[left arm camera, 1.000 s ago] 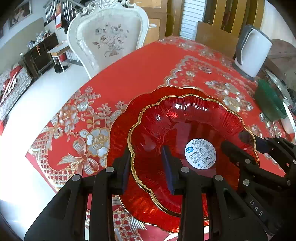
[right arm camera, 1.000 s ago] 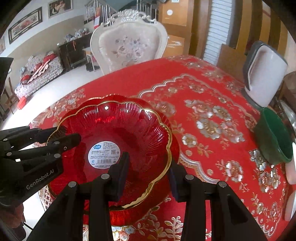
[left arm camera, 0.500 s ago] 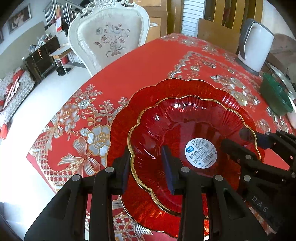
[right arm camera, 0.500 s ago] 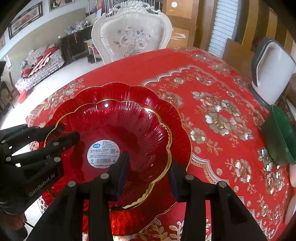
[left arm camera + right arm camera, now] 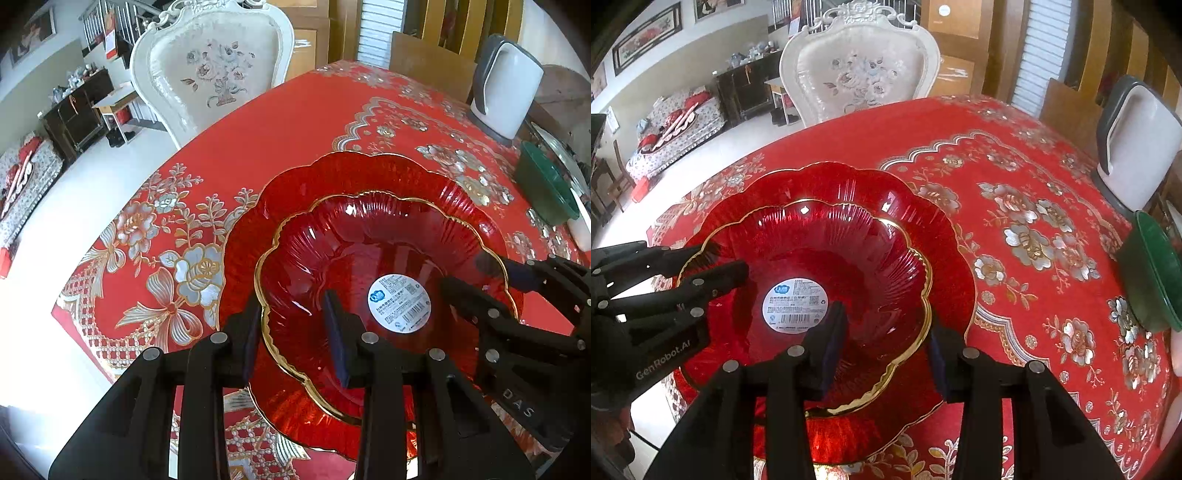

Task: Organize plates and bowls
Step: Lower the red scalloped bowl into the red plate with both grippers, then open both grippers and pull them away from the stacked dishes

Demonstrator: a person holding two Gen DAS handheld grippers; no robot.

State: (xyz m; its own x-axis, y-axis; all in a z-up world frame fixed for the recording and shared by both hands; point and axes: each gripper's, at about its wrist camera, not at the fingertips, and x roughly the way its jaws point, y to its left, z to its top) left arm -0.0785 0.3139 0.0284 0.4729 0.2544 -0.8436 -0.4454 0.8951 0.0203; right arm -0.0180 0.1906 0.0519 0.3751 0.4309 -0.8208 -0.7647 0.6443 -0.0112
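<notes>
A red glass bowl (image 5: 369,240) with a gold scalloped rim and a white label sits above or on a larger red scalloped plate (image 5: 354,170) on the red tablecloth. My left gripper (image 5: 291,332) straddles the bowl's near-left rim, one finger outside, one inside. My right gripper (image 5: 886,339) straddles the bowl's (image 5: 831,240) right rim the same way, over the plate (image 5: 849,177). Both sets of jaws stand apart with the rim between them; whether the pads press the glass I cannot tell. Each gripper also shows in the other's view, the right (image 5: 491,273) and the left (image 5: 713,262).
A green bowl (image 5: 1152,273) stands at the table's right edge, with a white kettle (image 5: 1137,147) behind it. A white ornate chair (image 5: 860,74) stands at the far side. The table's left edge (image 5: 74,325) drops to the floor close to the plate.
The bowl and both grippers have come down and nearer over the large plate, which shows more widely around the bowl. The jaws keep the same spacing.
</notes>
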